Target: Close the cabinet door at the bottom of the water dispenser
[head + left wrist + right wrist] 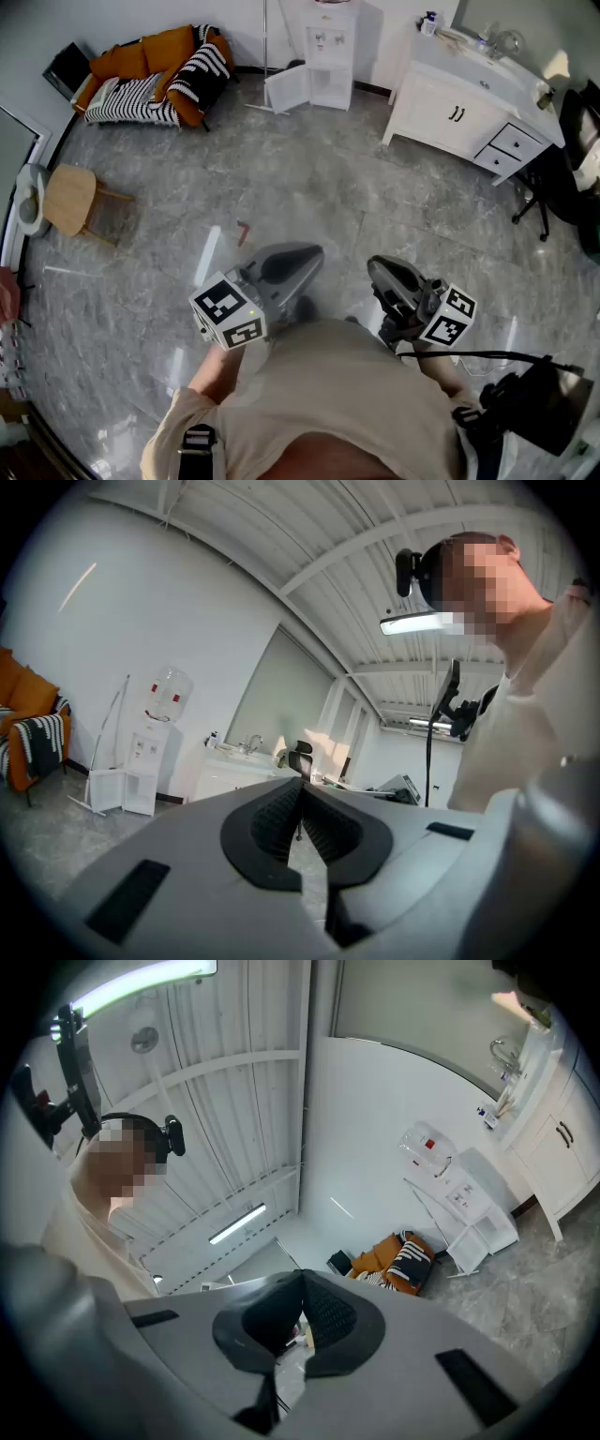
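The white water dispenser stands against the far wall, and the cabinet door at its bottom swings open to the left. Both grippers hang close to my body, a long way from it across the floor. My left gripper is shut with nothing between its pads. In the left gripper view its jaws meet at the tips, and the dispenser with its open door is small at the left. My right gripper also shows closed, empty jaws; the dispenser lies far off at the right.
An orange sofa with striped cushions sits at the back left. A white sink cabinet stands right of the dispenser, with a black office chair beyond it. A wooden stool is at the left. A small red object lies on the grey floor.
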{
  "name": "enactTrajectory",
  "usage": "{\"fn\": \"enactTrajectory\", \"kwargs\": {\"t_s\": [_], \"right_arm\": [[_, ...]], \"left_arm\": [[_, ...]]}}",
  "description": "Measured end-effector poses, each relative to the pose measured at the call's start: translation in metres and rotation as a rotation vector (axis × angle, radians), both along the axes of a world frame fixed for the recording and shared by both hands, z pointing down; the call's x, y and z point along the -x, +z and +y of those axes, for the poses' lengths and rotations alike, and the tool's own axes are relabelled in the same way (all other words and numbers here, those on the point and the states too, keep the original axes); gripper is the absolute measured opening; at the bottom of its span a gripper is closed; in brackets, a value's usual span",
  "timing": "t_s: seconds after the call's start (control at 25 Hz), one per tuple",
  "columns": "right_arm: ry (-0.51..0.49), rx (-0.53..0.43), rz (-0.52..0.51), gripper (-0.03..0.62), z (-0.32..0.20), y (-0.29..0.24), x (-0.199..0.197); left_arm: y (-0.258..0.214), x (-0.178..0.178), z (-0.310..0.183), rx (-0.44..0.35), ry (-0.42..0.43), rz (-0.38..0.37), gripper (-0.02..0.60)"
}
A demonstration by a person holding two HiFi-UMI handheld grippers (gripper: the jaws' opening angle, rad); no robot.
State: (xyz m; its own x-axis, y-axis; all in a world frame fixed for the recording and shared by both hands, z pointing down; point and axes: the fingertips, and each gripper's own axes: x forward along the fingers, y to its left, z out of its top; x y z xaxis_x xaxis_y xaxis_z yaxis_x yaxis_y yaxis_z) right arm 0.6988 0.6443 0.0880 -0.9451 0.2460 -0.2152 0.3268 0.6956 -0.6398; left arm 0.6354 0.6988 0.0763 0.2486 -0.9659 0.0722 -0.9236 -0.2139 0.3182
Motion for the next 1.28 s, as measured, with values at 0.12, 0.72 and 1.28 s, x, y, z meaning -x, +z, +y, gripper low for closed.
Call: {"fn": "enactTrajectory", "kwargs": {"t_s": [0.12, 0.72, 1.28], "right_arm": [[-0.009, 0.025, 0.011, 0.014, 0.018, -0.004, 0.017], [-0.053, 0.056, -0.025, 0.014, 0.09, -0.017, 0.094], [-0.08, 0.17, -0.007, 0.014, 0.075, -0.008, 0.129]], "left_arm": [[0.001, 0.02, 0.016, 0.011, -0.019, 0.038, -0.009], [0.011, 0.09, 0.08, -0.011, -0.035, -0.019, -0.009], [0.016, 0.117, 0.08, 0.033, -0.056, -0.028, -0.008]]}}
